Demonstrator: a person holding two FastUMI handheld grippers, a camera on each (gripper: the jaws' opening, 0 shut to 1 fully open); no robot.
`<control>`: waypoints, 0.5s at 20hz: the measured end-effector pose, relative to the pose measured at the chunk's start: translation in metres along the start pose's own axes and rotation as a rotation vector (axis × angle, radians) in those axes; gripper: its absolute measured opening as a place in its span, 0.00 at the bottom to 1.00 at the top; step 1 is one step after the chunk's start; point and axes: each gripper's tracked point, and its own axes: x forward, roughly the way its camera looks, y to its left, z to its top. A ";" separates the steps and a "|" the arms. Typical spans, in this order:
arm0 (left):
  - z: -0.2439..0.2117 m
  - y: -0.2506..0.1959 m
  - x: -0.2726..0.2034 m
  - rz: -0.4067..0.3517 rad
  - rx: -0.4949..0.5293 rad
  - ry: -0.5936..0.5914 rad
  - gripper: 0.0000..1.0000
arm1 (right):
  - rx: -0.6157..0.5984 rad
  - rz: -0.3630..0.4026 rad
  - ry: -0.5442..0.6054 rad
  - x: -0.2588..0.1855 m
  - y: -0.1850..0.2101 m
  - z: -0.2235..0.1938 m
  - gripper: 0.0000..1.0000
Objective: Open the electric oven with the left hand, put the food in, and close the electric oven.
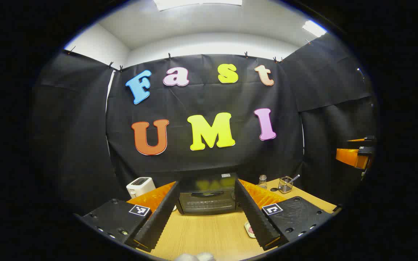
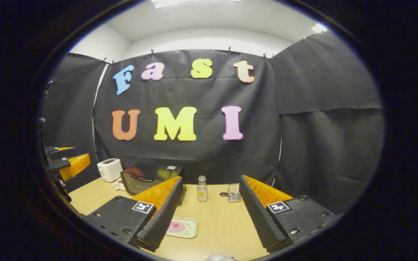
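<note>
Up above the wooden table [image 1: 201, 232], both tools are wide apart and hold nothing: the left gripper [image 1: 204, 217] faces the shut oven [image 1: 207, 197] at the back, and the right gripper [image 2: 209, 217] half hides the pink food [image 2: 176, 227] on its tray [image 2: 191, 228].

- A recording booth staged as a kitchen: black cloth wall [image 2: 303, 127] clipped up on all sides.
- Wooden worktop [image 2: 216, 221] carrying an oven [image 1: 207, 197] and a toaster [image 2: 109, 169].
</note>
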 end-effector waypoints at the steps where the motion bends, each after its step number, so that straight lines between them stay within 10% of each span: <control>1: 0.001 0.001 0.000 0.001 -0.003 -0.003 0.96 | -0.006 0.001 0.001 -0.001 0.002 -0.001 0.96; 10: -0.010 0.022 0.003 0.035 -0.007 0.014 0.96 | -0.019 0.030 0.002 0.007 0.023 0.001 0.96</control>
